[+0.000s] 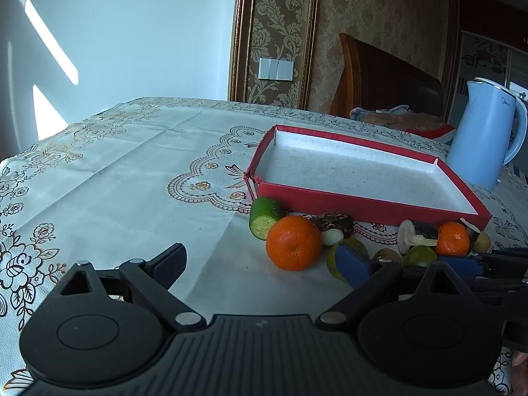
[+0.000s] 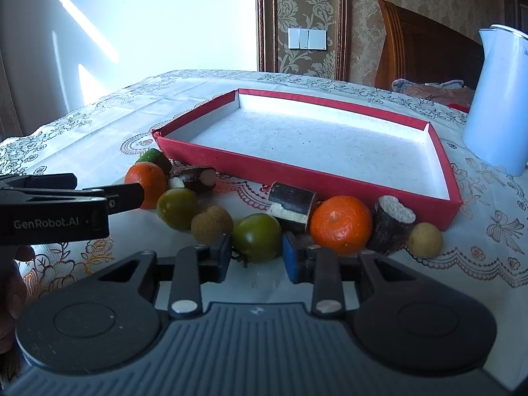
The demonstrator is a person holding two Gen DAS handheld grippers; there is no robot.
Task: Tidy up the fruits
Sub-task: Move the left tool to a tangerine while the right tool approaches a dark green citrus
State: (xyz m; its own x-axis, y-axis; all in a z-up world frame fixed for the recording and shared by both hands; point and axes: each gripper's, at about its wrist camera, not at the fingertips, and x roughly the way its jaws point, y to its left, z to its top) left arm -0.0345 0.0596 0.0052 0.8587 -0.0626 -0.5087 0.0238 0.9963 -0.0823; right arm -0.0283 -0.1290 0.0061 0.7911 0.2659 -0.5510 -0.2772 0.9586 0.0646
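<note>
Right wrist view: right hand-held gripper [image 2: 255, 257] low over the tabletop [image 2: 99, 138], fingers narrowed on either side of a green tomato [image 2: 256, 237], pads at its flanks (actual contact hard to tell). An orange [image 2: 341, 223] just right of it, a brown round fruit [image 2: 212, 224] just left, all in a row along the near wall of the empty red tray [image 2: 297, 173]. Left hand-held gripper [image 1: 264, 264] spread wide, nothing between its fingers, a second orange [image 1: 293, 242] just ahead of it.
</note>
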